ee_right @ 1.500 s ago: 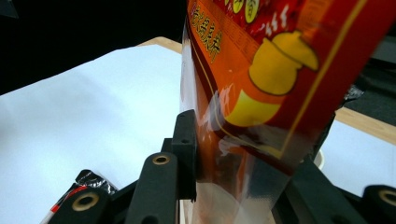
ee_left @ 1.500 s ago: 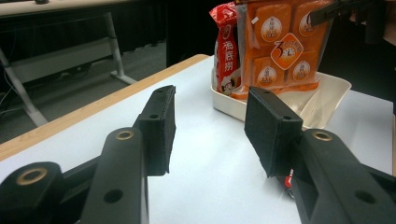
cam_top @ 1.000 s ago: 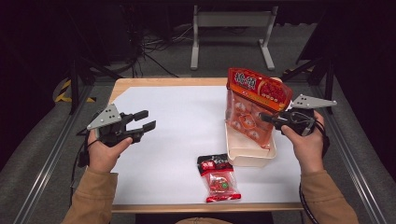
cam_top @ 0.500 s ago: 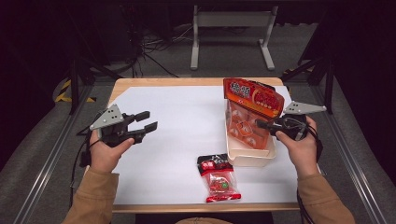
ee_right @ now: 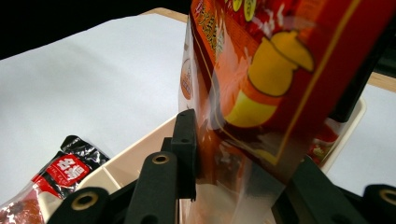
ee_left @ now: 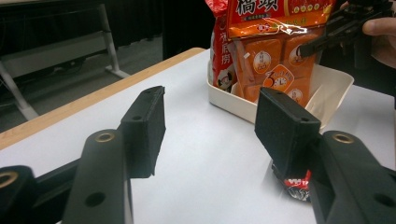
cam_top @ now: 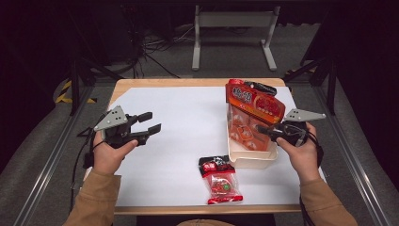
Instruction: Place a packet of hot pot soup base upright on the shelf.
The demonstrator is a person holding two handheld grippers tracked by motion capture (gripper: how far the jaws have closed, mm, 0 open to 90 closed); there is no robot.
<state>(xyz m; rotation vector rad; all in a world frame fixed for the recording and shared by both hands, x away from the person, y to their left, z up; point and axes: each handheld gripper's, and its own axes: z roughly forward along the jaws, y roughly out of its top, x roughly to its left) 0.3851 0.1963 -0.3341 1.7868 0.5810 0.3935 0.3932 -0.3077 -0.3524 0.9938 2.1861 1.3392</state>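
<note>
The right gripper (cam_top: 264,130) is pinching the orange snack bag (cam_top: 251,113), probably inside the white tray (cam_top: 249,161); the left gripper (cam_top: 149,123) is hovering wide open.

My high view looks down over the whole tabletop (cam_top: 179,127). Each tongs camera sits low; both share the orange bag (ee_left: 275,42), pressed close, perhaps blurred, in the right one.

Ahead of the left gripper (cam_top: 149,128), between its spread jaws, bare white table (cam_top: 188,122); beyond stand the tray (ee_left: 327,88) and upright orange bag (ee_left: 275,42), small red packet (ee_left: 296,186) just right.
</note>
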